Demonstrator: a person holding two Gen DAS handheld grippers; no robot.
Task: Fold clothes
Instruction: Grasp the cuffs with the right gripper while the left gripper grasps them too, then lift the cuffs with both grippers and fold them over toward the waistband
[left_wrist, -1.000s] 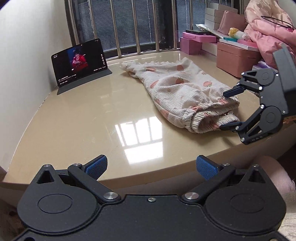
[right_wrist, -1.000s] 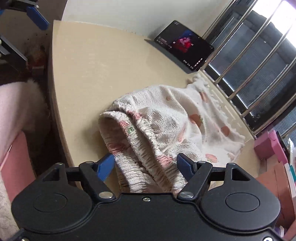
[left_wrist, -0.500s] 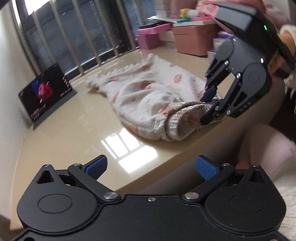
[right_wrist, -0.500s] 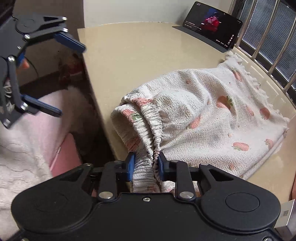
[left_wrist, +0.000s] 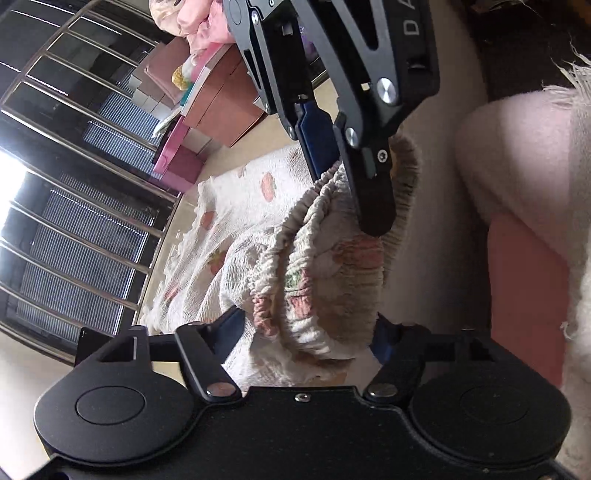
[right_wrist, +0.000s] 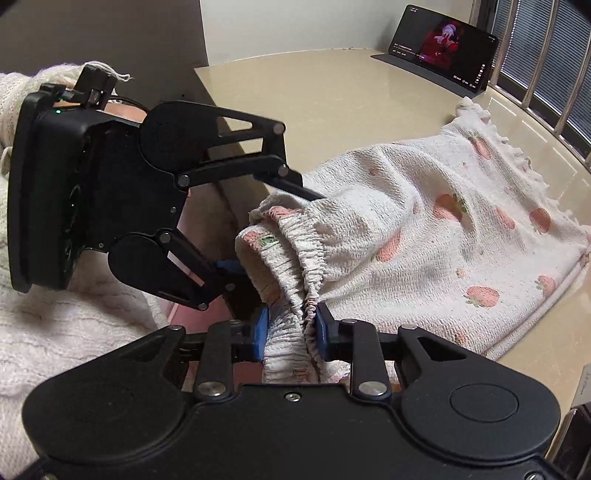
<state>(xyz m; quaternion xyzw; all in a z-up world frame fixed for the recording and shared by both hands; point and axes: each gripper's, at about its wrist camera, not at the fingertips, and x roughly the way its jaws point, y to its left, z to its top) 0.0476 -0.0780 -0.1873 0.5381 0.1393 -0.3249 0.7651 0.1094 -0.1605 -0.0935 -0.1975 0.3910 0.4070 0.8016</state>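
Observation:
A white crinkled garment with a strawberry print (right_wrist: 424, 229) lies on the beige table (right_wrist: 332, 103), its elastic waistband (right_wrist: 295, 236) lifted at the near edge. My right gripper (right_wrist: 290, 330) is shut on a bunched part of that waistband. My left gripper (right_wrist: 277, 232) comes in from the left, open, one finger above the waistband and one below it. In the left wrist view the waistband (left_wrist: 325, 295) fills the gap of the left gripper (left_wrist: 306, 338), and the right gripper (left_wrist: 343, 177) pinches the band just beyond. The garment (left_wrist: 240, 206) spreads toward the window.
A tablet (right_wrist: 443, 55) stands lit at the table's far corner. Barred windows (left_wrist: 74, 184) run along the far side. Pink and brown boxes (left_wrist: 221, 99) are stacked past the garment. A person's knit sleeve (right_wrist: 55, 325) and pink-clad leg (left_wrist: 517, 155) sit close to the table edge.
The right gripper shut on the waistband and raised it. The left gripper rolled sideways and moved in from the table's front until its open fingers straddle the waistband.

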